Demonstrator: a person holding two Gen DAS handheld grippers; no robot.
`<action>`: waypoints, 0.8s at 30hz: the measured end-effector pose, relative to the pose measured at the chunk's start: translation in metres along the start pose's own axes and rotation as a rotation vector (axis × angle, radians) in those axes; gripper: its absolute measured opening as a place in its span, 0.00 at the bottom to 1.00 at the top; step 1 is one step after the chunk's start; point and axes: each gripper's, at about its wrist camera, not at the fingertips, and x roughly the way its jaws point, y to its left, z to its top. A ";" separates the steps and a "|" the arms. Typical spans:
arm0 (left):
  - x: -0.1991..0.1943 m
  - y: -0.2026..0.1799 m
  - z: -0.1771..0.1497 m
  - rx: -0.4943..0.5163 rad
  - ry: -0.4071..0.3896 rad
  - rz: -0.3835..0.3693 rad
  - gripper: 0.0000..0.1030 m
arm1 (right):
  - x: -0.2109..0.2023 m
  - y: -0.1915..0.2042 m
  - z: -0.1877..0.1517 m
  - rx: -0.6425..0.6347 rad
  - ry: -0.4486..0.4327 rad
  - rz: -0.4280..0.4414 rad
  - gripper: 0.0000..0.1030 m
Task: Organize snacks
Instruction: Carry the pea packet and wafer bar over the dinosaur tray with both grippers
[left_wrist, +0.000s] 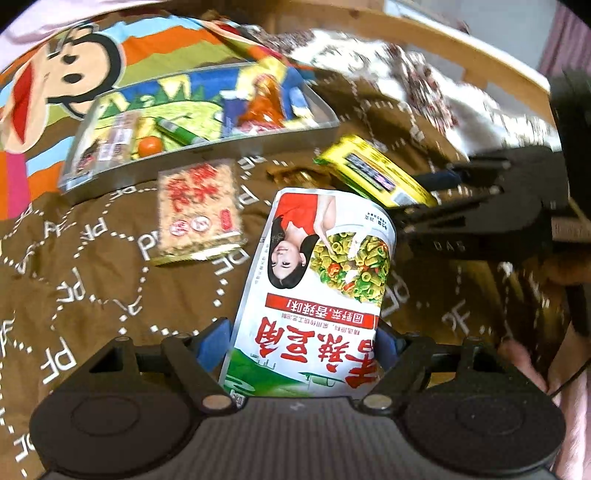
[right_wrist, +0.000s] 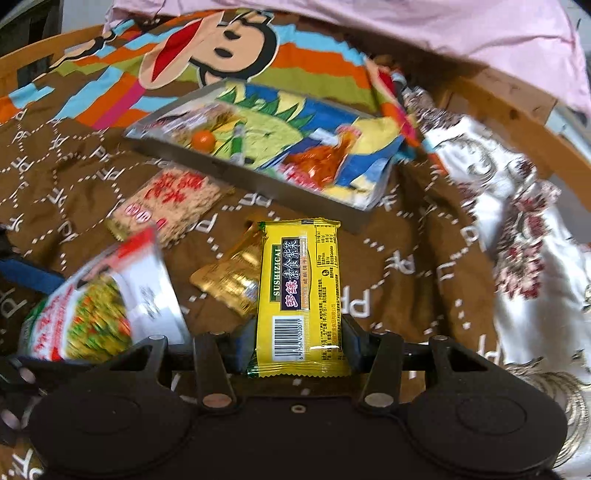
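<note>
The left tool (left_wrist: 306, 343) pinches a white snack bag (left_wrist: 317, 280) between its blue pads, and the right tool (right_wrist: 295, 343) pinches a yellow snack packet (right_wrist: 299, 295) by its lower end. Both snacks jut forward from the tools, lifted off the brown blanket (left_wrist: 92, 295).

Ahead of both tools sits the clear tray (right_wrist: 255, 184), the likely place for the snacks. It already holds several things: an orange ball (right_wrist: 204, 140), a green tube (right_wrist: 238, 142), a red-orange packet (right_wrist: 321, 162) and a pale wrapped snack (left_wrist: 110, 142) at its far left end. So the sorting appears partly done.

Still outside the tray, between it and the tools, lie a square rice cracker pack (left_wrist: 199, 210) and a small gold packet (right_wrist: 232, 280), the latter just left of the yellow packet and partly behind it. Counting the two snacks in hand, four items seem left to place. The tray has bare room in its middle, so both held snacks should fit; the cracker pack and gold packet would follow.
</note>
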 end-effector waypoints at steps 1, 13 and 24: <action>-0.003 0.004 0.001 -0.022 -0.018 -0.004 0.79 | -0.001 0.000 0.000 -0.006 -0.011 -0.010 0.48; -0.035 0.026 0.014 -0.151 -0.295 0.042 0.79 | -0.028 0.020 0.010 -0.098 -0.197 -0.090 0.48; -0.047 0.058 0.040 -0.339 -0.532 0.119 0.79 | -0.044 0.054 0.017 -0.304 -0.453 -0.284 0.49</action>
